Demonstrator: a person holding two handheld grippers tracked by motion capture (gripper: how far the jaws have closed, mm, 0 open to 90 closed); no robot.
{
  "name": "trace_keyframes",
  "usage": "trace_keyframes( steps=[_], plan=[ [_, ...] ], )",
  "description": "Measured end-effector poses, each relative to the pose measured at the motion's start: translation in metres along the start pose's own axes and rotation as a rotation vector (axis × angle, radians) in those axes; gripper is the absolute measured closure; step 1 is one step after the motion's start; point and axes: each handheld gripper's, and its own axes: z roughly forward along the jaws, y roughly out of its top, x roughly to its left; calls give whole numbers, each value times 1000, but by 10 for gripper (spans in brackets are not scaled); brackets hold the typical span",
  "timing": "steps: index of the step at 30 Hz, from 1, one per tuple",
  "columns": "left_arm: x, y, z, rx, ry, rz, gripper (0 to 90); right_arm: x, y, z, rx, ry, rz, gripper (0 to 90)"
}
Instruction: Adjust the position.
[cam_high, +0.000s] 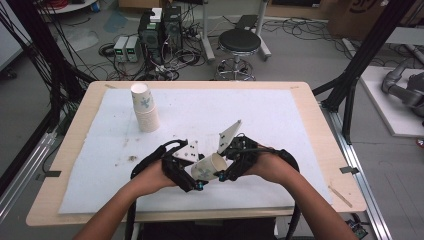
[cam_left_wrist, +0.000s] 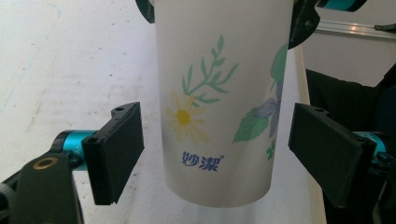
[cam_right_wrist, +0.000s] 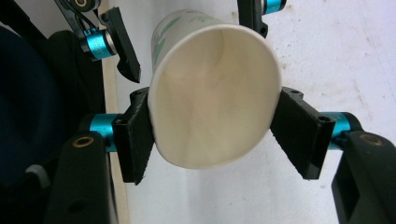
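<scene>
A white paper cup printed with flowers lies on its side in the air between my two grippers, just above the white mat near the front edge. My right gripper is shut on the cup near its rim and squeezes the mouth into an oval. My left gripper stands open around the cup's base end, with a small gap between each pad and the cup wall. In the high view the left gripper and the right gripper face each other closely.
A stack of similar paper cups stands upright at the mat's back left. The white mat covers most of the wooden table. Beyond the table are a stool, electronics and cables on the floor.
</scene>
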Motion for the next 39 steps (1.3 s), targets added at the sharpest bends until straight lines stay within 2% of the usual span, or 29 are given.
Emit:
trace_keyframes(
  steps=[6, 12, 17, 21, 28, 31, 34, 37, 39],
  plan=[
    [-1, 3, 3, 4, -16, 6, 219, 0, 1, 3, 0, 14, -21, 340],
    [-1, 5, 7, 9, -29, 12, 263, 2, 2, 5, 17, 28, -18, 338],
    [-2, 6, 10, 17, -51, 19, 349, 3, 3, 6, 20, 30, -29, 338],
    [-1, 6, 11, 11, -58, 10, 352, 3, 2, 6, 22, 30, -33, 332],
    [-1, 2, 13, -19, -72, -24, 343, 0, 0, 6, -9, 51, -17, 295],
    [0, 0, 13, -36, -57, -39, 330, -1, -3, 5, -47, 47, 10, 251],
    [2, -5, 12, -68, -49, -62, 328, -3, -6, -3, -118, 32, 60, 215],
    [4, -13, 9, -115, -33, -100, 323, -7, -14, -13, -232, 50, 101, 214],
    [5, -17, 7, -130, -17, -116, 318, -8, -21, -18, -296, 65, 129, 209]
  ],
)
